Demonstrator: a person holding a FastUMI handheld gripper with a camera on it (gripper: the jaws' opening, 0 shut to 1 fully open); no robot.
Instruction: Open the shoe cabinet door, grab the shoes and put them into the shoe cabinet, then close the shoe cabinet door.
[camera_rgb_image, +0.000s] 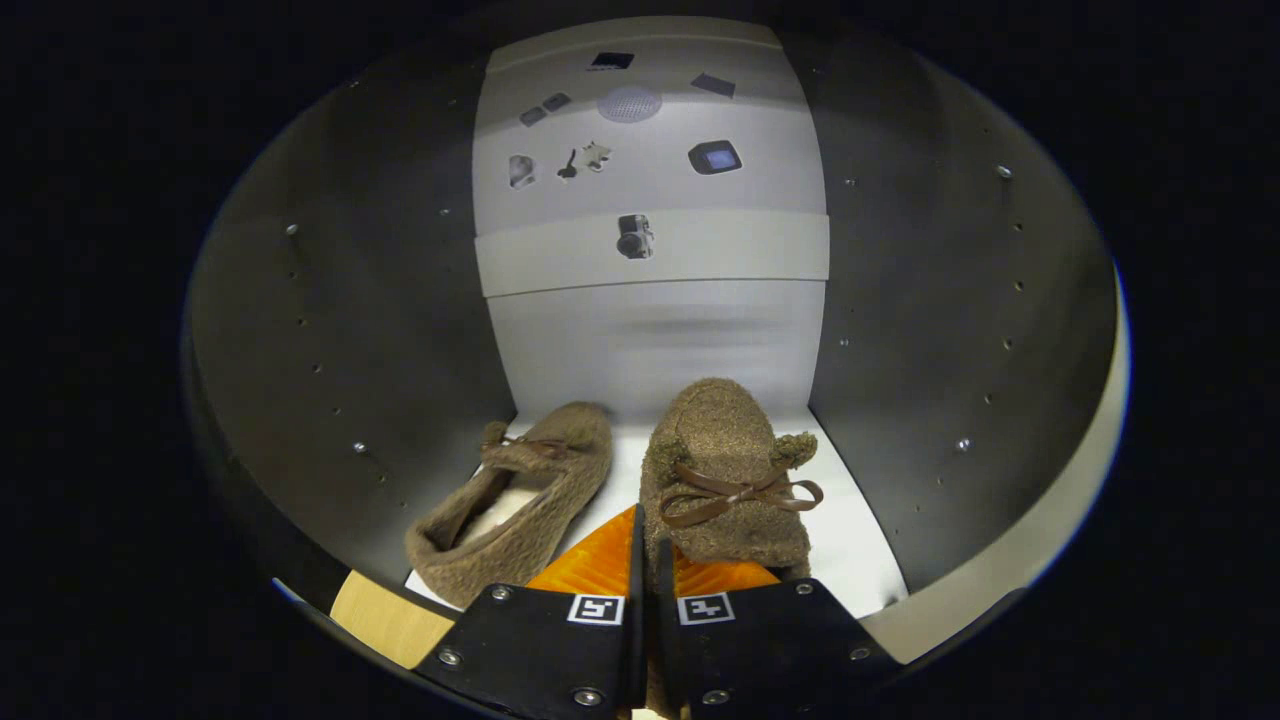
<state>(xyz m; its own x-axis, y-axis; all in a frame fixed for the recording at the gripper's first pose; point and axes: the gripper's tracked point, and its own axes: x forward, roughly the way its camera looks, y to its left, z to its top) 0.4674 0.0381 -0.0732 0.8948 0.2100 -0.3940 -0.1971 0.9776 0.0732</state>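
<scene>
Inside shoe cabinet (330, 330), on pale shelf floor (860, 540). Gripper (647, 560) fingers nearly together, pinching heel edge of right fuzzy slipper (725, 470), brown ribbon bow on top, toe towards 12 o'clock. Second slipper (520, 500) just beside at 10 o'clock, lying slightly tilted, pale lining visible. Back panel (650, 340) beyond both.

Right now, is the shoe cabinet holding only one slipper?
No: two fuzzy brown slippers, left slipper and right slipper, sit inside, the right pinched between the fingers.
</scene>
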